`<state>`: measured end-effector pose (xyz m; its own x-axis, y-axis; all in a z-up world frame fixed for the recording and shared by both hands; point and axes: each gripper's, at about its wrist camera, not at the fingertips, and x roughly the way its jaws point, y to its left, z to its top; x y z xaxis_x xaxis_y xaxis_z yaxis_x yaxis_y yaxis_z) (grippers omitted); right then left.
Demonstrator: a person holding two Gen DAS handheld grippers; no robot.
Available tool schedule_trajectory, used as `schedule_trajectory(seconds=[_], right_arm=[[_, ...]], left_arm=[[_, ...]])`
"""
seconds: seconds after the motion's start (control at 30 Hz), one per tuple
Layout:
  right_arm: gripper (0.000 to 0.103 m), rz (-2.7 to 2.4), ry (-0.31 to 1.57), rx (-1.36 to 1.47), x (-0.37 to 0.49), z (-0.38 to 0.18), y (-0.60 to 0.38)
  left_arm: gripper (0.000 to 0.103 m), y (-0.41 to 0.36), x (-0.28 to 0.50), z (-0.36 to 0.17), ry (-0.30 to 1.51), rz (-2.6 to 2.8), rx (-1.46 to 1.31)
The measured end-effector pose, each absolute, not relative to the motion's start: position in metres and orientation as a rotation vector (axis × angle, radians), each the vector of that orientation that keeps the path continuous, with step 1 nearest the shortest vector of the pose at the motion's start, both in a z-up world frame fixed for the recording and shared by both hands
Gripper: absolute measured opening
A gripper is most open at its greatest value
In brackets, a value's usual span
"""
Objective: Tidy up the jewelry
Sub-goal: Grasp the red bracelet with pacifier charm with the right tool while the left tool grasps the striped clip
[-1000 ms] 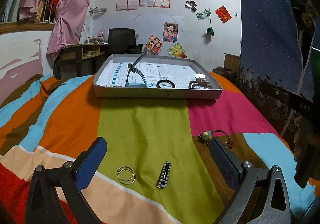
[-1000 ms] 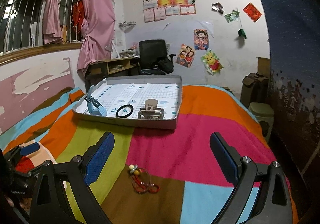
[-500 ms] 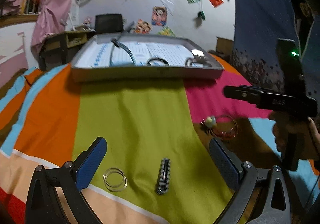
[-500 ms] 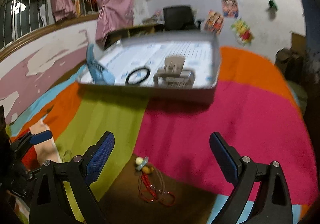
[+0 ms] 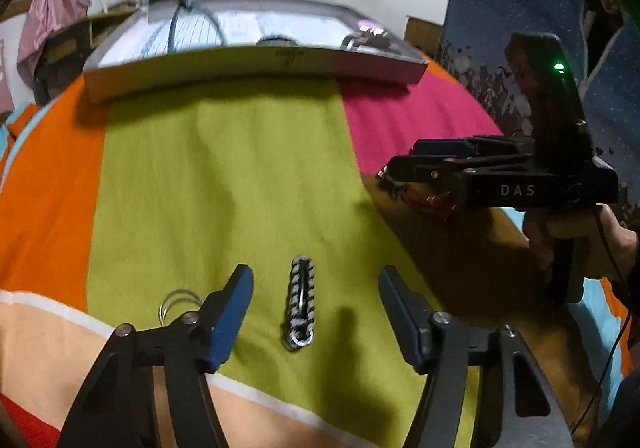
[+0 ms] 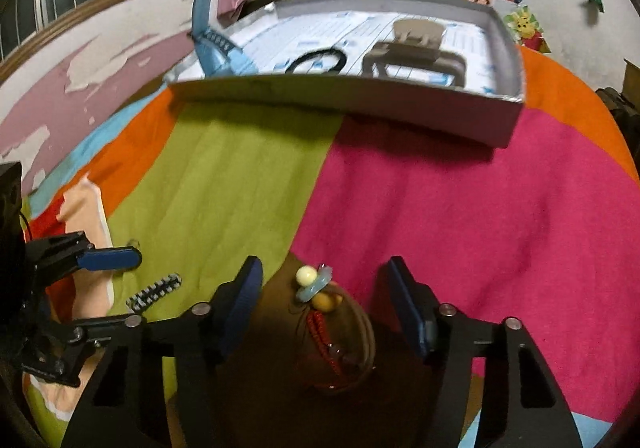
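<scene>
Both grippers hang open over the bed's near edge — left gripper (image 5: 316, 308) straddling the clip (image 5: 300, 304), right gripper (image 6: 326, 296) the bracelet (image 6: 332, 324) — so lower squarely before closing, then carry to the tray (image 6: 344, 99).

White letters "DAS" stand on the right tongs (image 5: 400, 171) black body.

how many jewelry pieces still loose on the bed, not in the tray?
3: thin rings beside the left tool's left finger, braided bracelet between its fingers, red beaded cord between the right tool's fingers. Others may be hidden.
</scene>
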<state>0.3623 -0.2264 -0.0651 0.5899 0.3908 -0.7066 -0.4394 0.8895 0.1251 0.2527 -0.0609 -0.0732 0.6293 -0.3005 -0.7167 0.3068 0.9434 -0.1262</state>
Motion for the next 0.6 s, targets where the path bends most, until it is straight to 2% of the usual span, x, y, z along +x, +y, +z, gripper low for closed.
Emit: schedule_trajectory(seconds=[0.17,0.2,0.27,0.3,0.6], right_arm=[[0.039,0.472,0.846,-0.117,0.362,-0.071,-0.215],[0.036,0.471,0.847,-0.119,0.362,-0.070,-0.216],[0.023,0.466,0.846,-0.112,0.361,-0.069,-0.215],[0.022,0.467,0.845,-0.105,0.360,-0.068,-0.216],[0.021,0.477,0.776,-0.024,0.339,-0.044,-0.229]], left_arm=[[0.033,-0.055,0.259,-0.084,0.899,-0.325,-0.032],[0.031,-0.054,0.259,-0.085,0.905,-0.325,-0.037],[0.019,-0.056,0.259,-0.087,0.923,-0.322,-0.028],[0.015,-0.057,0.259,-0.087,0.929,-0.320,-0.017],[0.014,-0.055,0.242,-0.071,0.864,-0.351,-0.050]])
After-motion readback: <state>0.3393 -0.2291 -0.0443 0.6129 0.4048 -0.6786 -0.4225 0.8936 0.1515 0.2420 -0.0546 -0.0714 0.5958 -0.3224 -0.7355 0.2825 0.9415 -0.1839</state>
